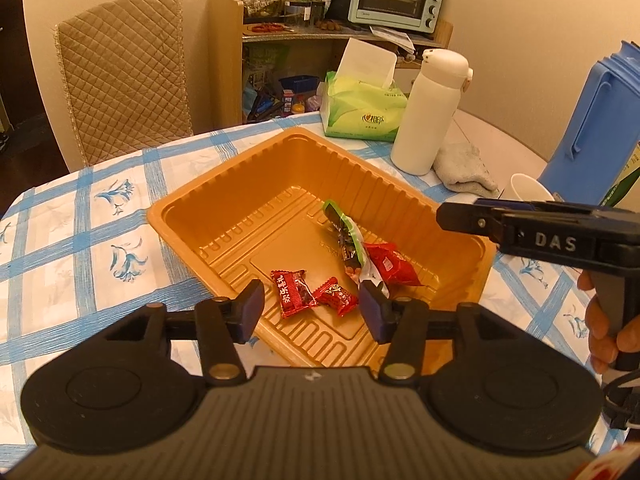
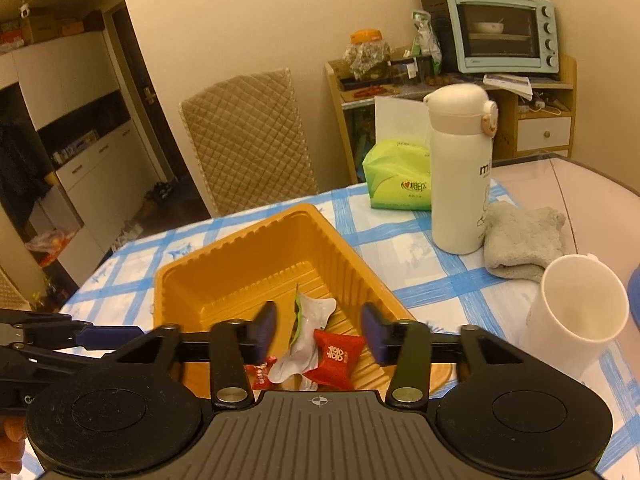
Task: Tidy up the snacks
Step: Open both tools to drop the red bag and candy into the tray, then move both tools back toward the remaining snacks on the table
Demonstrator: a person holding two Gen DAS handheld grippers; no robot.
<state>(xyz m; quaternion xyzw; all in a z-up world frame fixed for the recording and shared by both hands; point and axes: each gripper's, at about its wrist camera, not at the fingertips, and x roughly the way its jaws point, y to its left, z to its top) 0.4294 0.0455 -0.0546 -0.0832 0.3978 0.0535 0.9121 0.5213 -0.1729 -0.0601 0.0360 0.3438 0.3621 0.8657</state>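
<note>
Left tool (image 1: 312, 310) open-jawed, just above red candies (image 1: 312, 294) in tray (image 1: 208, 204)

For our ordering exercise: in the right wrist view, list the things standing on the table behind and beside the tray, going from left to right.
green tissue pack → white flask → grey cloth → white cup

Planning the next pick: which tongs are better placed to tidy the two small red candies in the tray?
Left, probably. The left tongs stand open right above both small red candies in the orange tray; the right tongs frame the bigger red packet.
</note>
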